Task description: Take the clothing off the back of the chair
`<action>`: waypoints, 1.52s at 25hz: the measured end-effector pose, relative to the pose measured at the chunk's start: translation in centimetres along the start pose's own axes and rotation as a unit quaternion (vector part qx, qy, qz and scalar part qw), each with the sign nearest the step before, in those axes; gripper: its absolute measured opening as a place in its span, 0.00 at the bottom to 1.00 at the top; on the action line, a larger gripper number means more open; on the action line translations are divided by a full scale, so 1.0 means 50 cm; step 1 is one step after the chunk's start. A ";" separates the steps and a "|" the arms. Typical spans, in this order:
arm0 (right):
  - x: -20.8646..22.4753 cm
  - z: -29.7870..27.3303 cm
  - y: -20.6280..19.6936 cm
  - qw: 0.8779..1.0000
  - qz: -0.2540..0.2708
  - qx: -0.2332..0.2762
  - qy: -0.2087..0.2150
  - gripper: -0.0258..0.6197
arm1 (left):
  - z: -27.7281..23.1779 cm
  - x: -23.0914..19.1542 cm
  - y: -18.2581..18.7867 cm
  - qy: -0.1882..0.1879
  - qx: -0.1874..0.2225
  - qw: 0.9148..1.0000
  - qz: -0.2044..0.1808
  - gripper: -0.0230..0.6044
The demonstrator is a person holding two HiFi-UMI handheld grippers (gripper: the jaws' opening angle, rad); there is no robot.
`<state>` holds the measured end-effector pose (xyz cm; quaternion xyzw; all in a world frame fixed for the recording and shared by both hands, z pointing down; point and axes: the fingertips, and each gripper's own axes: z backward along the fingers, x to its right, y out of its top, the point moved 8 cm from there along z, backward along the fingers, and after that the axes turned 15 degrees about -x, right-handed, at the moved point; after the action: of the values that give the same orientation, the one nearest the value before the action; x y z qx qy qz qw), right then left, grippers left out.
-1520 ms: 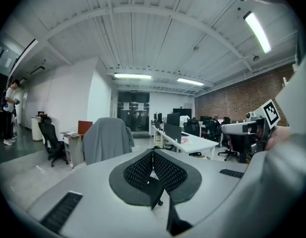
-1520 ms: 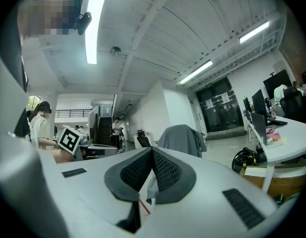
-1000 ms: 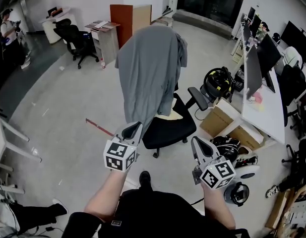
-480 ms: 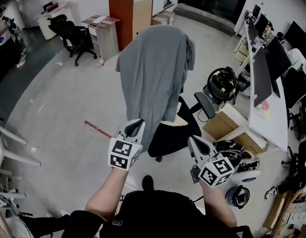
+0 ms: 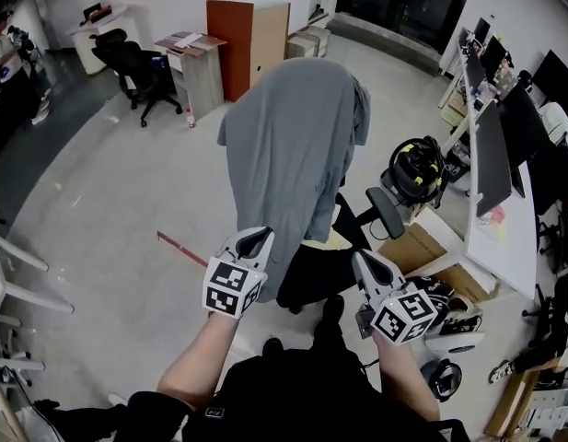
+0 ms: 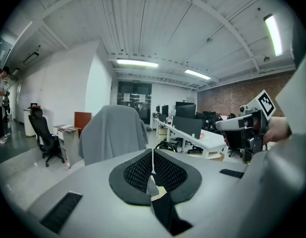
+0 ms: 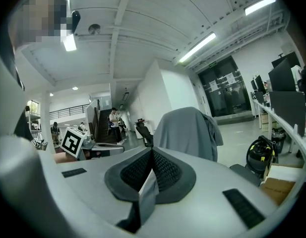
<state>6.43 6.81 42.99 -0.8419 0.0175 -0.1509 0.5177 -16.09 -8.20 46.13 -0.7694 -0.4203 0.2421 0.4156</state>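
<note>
A grey garment (image 5: pixel 293 155) hangs over the back of a black office chair (image 5: pixel 387 212) and hides most of the backrest. It also shows ahead in the left gripper view as the grey garment (image 6: pixel 113 133), and in the right gripper view (image 7: pixel 190 133). My left gripper (image 5: pixel 259 238) is shut and empty, its tip short of the garment's lower left hem. My right gripper (image 5: pixel 362 258) is shut and empty too, near the chair's seat and armrest. Both point level at the chair, and neither touches the cloth.
A black and yellow vacuum (image 5: pixel 420 168) and cardboard boxes (image 5: pixel 431 247) stand right of the chair, beside a white desk (image 5: pixel 495 219) with monitors. A red stick (image 5: pixel 182 244) lies on the floor at left. A brown cabinet (image 5: pixel 256 30) and another chair (image 5: pixel 127 63) stand farther back.
The chair and garment have come closer and sit larger in the head view as both grippers moved forward toward them. The jaws of both stayed shut.
</note>
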 end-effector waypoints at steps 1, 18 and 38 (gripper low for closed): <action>0.011 -0.014 0.004 1.000 0.000 -0.003 0.004 0.06 | -0.009 -0.007 0.004 0.002 -0.002 1.000 0.002 0.05; 0.409 -0.273 0.184 0.990 0.026 -0.044 0.128 0.06 | -0.319 -0.039 0.216 0.093 -0.031 0.994 0.049 0.05; 0.536 -0.472 0.246 0.983 0.038 -0.110 0.145 0.27 | -0.413 -0.159 0.248 0.165 -0.053 0.979 0.111 0.06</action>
<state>27.11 -24.30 48.38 -0.8618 0.1410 -0.2482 0.4193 0.12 -27.67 46.97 -0.8615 -0.2705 0.1340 0.4083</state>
